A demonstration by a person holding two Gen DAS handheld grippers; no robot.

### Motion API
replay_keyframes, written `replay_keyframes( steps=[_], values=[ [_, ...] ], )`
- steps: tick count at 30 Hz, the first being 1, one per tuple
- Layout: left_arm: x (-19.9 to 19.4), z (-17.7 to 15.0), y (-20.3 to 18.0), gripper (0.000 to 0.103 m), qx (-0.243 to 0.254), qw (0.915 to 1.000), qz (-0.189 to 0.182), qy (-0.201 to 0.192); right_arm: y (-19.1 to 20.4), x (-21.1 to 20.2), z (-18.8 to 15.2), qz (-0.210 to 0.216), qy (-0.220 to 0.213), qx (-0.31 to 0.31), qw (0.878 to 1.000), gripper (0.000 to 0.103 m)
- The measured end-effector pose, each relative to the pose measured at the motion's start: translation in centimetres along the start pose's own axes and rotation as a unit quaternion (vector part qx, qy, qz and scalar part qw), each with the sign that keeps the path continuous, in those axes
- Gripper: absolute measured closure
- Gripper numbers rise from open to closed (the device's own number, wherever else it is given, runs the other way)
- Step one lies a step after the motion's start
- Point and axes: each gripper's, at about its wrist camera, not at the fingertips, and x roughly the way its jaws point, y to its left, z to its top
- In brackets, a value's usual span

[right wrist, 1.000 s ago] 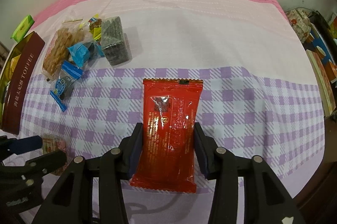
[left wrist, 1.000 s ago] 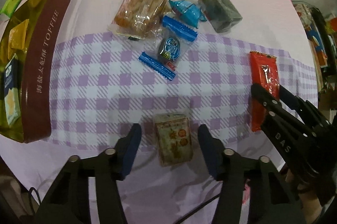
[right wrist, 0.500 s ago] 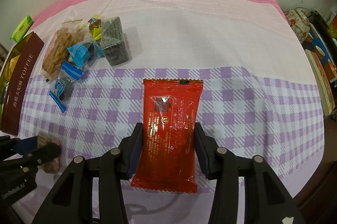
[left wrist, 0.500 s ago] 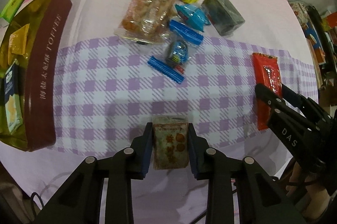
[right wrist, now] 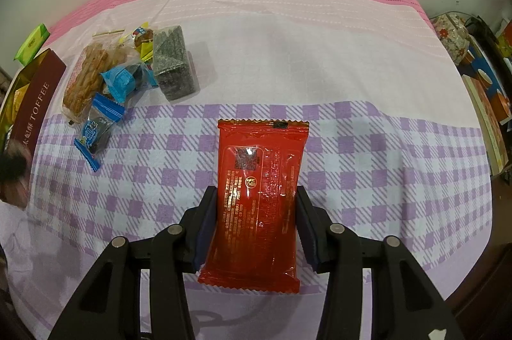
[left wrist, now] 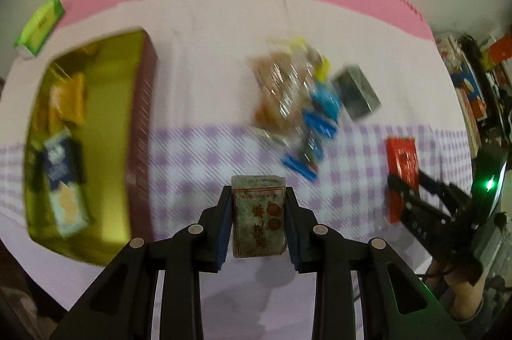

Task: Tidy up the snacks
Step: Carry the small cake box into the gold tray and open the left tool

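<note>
My left gripper [left wrist: 258, 220] is shut on a small beige snack packet [left wrist: 258, 216] with red print and holds it lifted above the checked cloth. The gold toffee box [left wrist: 96, 128] lies open to the left with several snacks inside. My right gripper [right wrist: 256, 228] has its fingers on both sides of a red snack packet [right wrist: 259, 196] that lies flat on the cloth; the jaws touch its sides. The right gripper also shows in the left wrist view [left wrist: 412, 196] at the red packet [left wrist: 401, 160].
A pile of snacks lies at the back: a clear bag of fried twists [right wrist: 86, 77], blue-wrapped candies [right wrist: 96, 128], a dark packet [right wrist: 172, 68], a yellow candy [right wrist: 145, 47]. A green packet [right wrist: 32, 44] lies beyond the box. Shelves with boxes [right wrist: 486, 103] stand at the right.
My left gripper closed on the beige packet, lifted it off the cloth and swung left toward the toffee box. My right gripper stayed around the red packet.
</note>
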Motion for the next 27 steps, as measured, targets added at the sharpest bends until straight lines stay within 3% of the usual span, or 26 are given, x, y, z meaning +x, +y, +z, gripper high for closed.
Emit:
replay_keyframes(
  steps=[3,9,16,27],
  values=[
    [-1.6,2.2,2.1,0.072,-0.009,0.9998,0.007,-0.019,0.0,0.0,0.0,0.000,0.000,0.000,1.000,0.059],
    [-2.6,7.6,7.6,0.072,-0.020,0.9965,0.058,-0.057,0.1,0.0,0.0,-0.001,0.000,0.000,1.000,0.059],
    [0.5,10.6,12.9,0.072,-0.027,0.9944,0.097,-0.032,0.0,0.0,0.1,-0.001,0.000,0.001,1.000,0.059],
    [5.8,11.8,15.6,0.072,-0.023,0.9923,0.122,0.003,0.0,0.0,0.1,-0.001,0.000,-0.001,1.000,0.059]
  ],
)
